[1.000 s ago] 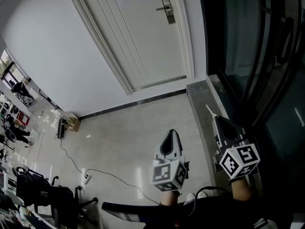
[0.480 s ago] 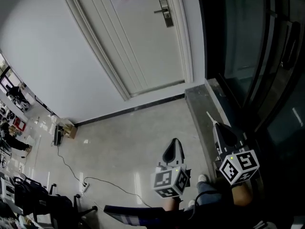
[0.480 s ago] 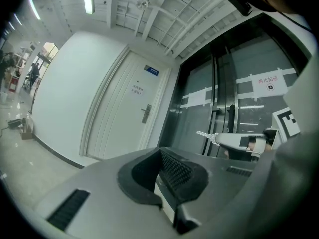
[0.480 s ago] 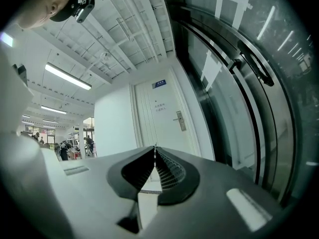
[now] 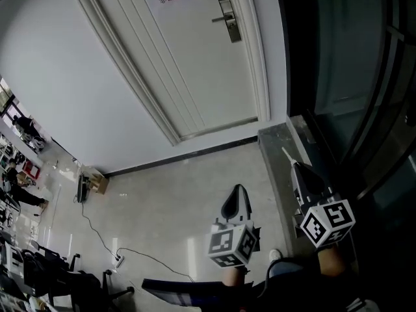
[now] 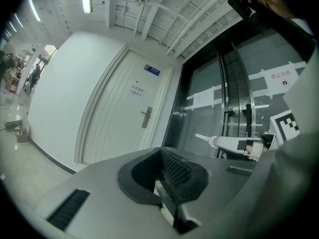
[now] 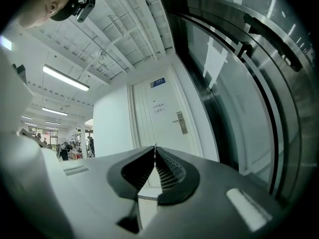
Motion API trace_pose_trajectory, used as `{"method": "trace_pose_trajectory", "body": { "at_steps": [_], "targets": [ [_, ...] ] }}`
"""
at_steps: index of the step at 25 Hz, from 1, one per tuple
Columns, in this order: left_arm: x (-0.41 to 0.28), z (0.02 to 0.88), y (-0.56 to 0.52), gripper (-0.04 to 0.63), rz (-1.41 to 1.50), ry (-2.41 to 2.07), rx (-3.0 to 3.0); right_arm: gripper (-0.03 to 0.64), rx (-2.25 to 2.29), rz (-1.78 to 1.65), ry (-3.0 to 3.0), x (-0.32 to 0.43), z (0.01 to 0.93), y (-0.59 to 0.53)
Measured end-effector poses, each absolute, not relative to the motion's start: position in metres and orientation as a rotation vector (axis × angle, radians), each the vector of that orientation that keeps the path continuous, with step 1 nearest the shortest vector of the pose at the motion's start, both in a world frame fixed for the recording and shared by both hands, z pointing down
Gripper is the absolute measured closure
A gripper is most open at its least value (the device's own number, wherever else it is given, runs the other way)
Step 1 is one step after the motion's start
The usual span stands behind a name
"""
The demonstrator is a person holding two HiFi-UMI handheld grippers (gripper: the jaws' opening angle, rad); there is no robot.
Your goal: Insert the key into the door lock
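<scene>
White door [image 5: 195, 64] with its door lock [image 5: 229, 19] ahead beyond a pale floor [image 5: 169, 194], right gripper [image 5: 300, 172] low at the right, jaws clamped on the key [image 5: 286, 154], thin blade pointing forward, well apart from the lock, left gripper [image 5: 236, 197] beside it, jaws pressed together with nothing between them.

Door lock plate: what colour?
Silver-grey metal lock plate on the white door; shows best in the head view.
</scene>
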State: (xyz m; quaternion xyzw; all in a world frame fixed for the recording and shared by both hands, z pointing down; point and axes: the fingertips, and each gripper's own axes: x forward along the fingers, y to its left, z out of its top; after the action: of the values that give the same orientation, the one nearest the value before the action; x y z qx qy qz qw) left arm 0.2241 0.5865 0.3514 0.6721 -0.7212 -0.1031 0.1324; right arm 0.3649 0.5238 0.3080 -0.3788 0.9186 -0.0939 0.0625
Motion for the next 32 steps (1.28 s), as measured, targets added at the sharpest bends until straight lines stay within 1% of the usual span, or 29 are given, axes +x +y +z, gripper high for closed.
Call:
{"method": "trace_pose_trajectory", "body": {
  "at_steps": [9,17,32],
  "targets": [
    [0.213,0.352,0.517,0.595,-0.325,-2.115,1.930,0.604,-1.104,-0.289,2.799,0.351,0.312,0.452],
    [0.186,0.360,0.474,0.595,-0.323,-2.120,1.913,0.604,-1.084,-0.302,2.814,0.321,0.320,0.409],
    [0.072,0.347,0.345,0.595,-0.327,-2.096,2.006,0.606,-1.134,-0.259,2.766,0.210,0.310,0.288]
  ]
}}
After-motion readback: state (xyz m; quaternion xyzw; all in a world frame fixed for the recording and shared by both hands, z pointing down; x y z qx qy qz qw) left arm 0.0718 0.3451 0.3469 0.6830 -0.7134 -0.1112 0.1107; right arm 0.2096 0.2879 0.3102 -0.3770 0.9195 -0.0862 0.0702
